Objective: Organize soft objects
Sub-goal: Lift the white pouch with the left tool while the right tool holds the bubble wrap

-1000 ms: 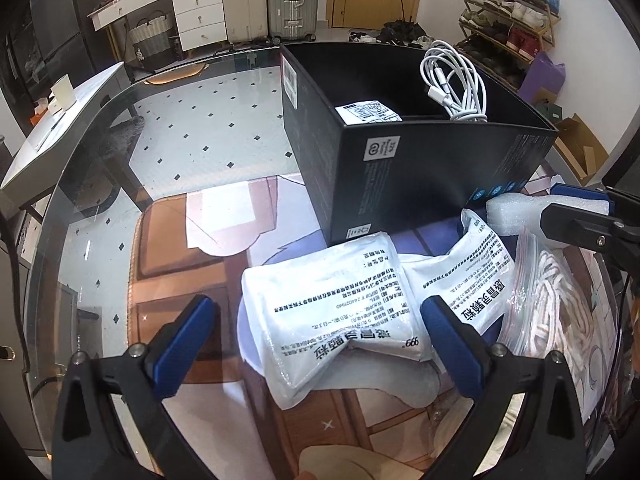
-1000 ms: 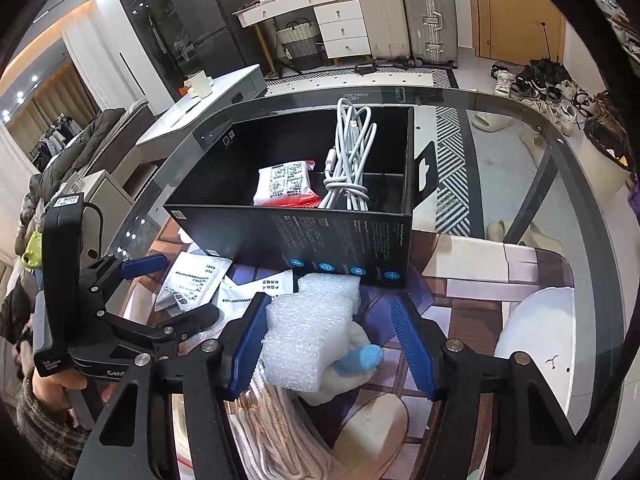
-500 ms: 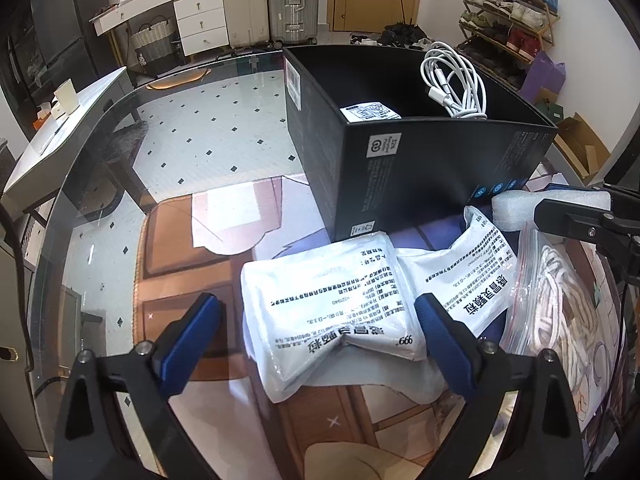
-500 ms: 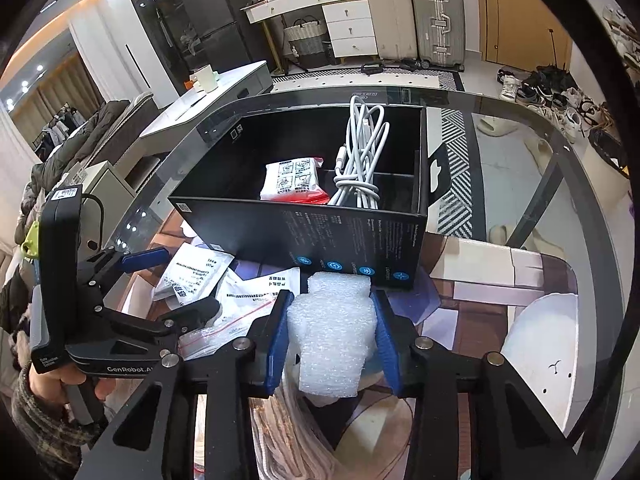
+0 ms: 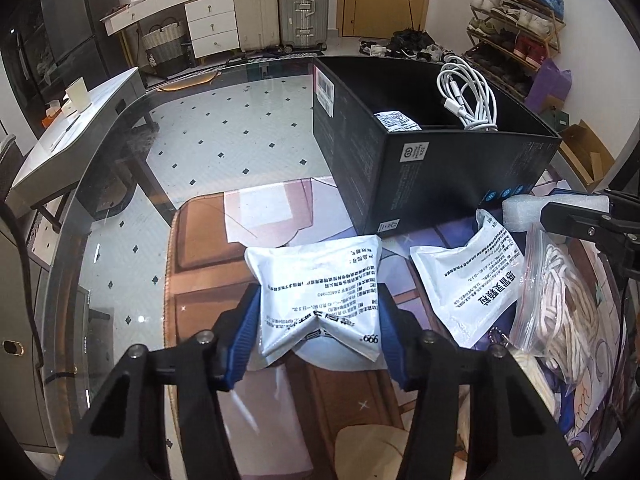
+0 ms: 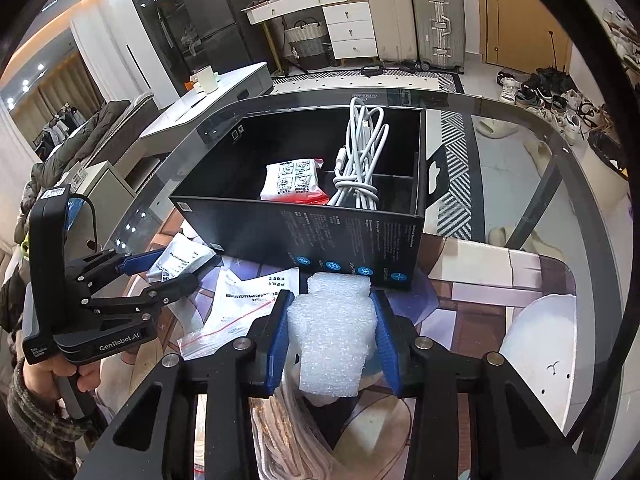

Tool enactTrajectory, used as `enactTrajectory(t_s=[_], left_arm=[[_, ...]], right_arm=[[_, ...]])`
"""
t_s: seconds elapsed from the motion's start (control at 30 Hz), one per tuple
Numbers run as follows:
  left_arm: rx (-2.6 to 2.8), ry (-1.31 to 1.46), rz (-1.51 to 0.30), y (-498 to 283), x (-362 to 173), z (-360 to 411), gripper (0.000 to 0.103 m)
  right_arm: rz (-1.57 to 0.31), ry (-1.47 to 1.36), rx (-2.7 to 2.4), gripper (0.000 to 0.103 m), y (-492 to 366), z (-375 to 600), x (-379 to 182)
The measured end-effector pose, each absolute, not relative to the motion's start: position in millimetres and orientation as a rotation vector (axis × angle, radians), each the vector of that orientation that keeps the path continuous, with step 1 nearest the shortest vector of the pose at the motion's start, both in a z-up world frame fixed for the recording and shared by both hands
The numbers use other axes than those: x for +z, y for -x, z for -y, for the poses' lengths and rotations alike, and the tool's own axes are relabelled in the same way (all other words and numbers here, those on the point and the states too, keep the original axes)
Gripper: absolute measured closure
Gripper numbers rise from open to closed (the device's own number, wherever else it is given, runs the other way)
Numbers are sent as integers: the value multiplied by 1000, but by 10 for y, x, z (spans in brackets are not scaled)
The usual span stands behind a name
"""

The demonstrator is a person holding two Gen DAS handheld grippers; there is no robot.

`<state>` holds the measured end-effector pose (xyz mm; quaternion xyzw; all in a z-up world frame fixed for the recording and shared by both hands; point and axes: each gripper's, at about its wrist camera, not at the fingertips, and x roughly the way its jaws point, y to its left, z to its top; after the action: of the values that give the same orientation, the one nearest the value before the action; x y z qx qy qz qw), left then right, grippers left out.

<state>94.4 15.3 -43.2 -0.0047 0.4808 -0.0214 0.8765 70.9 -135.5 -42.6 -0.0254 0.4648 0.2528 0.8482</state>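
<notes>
My left gripper (image 5: 318, 330) is shut on a white medicine pouch (image 5: 316, 280) with black print, which buckles between the blue pads; it also shows in the right wrist view (image 6: 180, 258). My right gripper (image 6: 332, 344) is shut on a white foam wrap piece (image 6: 334, 336), held in front of the black box (image 6: 352, 240); the foam shows at the right of the left wrist view (image 5: 524, 210). The black box (image 5: 432, 168) holds a white cable (image 6: 360, 160) and a red and white packet (image 6: 294, 180).
A second white pouch (image 5: 468, 280) and a zip bag of cream cord (image 5: 560, 300) lie on the glass table (image 5: 132, 216) right of the left gripper. A white round shape (image 6: 536, 344) shows at the right. Furniture and suitcases (image 6: 436, 24) stand beyond the table.
My left gripper has closed on the nearer white pouch, which now buckles. My right gripper closed on the foam piece earlier and has lifted it slightly toward the box.
</notes>
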Motion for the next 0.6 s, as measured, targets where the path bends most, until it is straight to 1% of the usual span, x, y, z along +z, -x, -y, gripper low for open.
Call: enactTrajectory(t_s=[0.13, 0.4, 0.6], left_arm=[[-52, 19, -1000, -949, -422, -159, 54], [-75, 45, -998, -918, -363, -148, 64], [-89, 46, -994, -886, -334, -130, 68]], right_arm=[[-974, 55, 529, 64, -698, 1371, -415], [-948, 46, 506, 64, -672, 1484, -329], [-937, 25, 490, 64, -643, 1592, -274]])
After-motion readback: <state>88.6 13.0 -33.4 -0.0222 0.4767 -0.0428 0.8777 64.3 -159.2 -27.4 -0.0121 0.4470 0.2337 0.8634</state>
